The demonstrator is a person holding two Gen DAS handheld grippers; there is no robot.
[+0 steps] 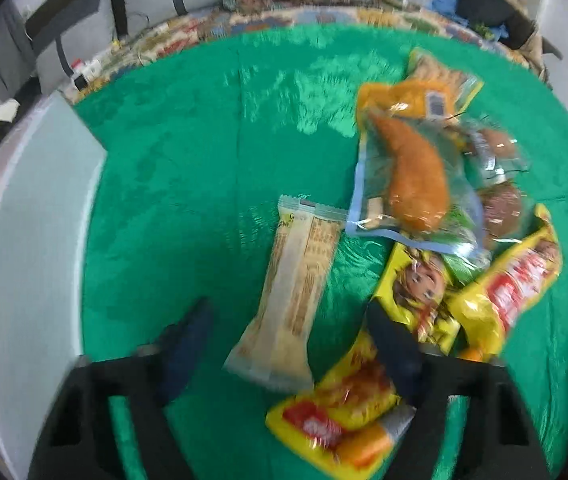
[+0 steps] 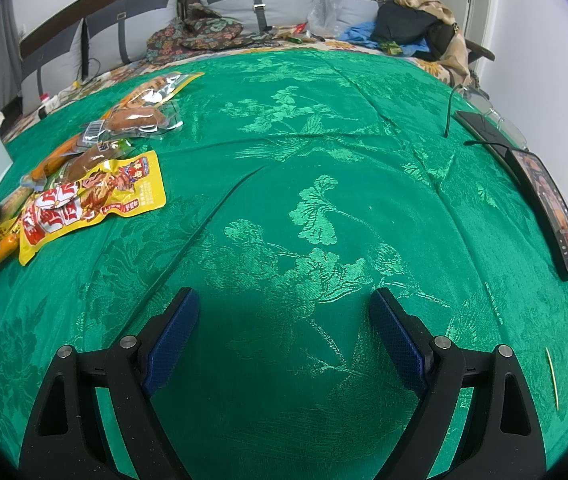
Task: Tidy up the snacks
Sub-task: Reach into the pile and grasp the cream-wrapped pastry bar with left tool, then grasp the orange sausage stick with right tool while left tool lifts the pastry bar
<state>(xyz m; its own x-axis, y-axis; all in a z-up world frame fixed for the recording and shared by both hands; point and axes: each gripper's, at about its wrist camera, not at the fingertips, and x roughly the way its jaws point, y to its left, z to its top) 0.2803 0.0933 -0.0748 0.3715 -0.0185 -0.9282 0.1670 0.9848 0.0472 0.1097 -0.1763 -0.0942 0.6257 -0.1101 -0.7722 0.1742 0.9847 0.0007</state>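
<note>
A pale beige snack bar (image 1: 290, 300) lies on the green cloth (image 1: 204, 160) between the jaws of the left gripper (image 1: 290, 354), which stand wide apart. Yellow snack packets (image 1: 500, 292) lie just beside its right jaw. The right gripper (image 2: 284, 336) has its jaws apart over bare cloth, with the snack pile (image 2: 92, 196) far to its left.

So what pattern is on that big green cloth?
The shiny green cloth has woven flowers and birds, clearest in the right wrist view.
</note>
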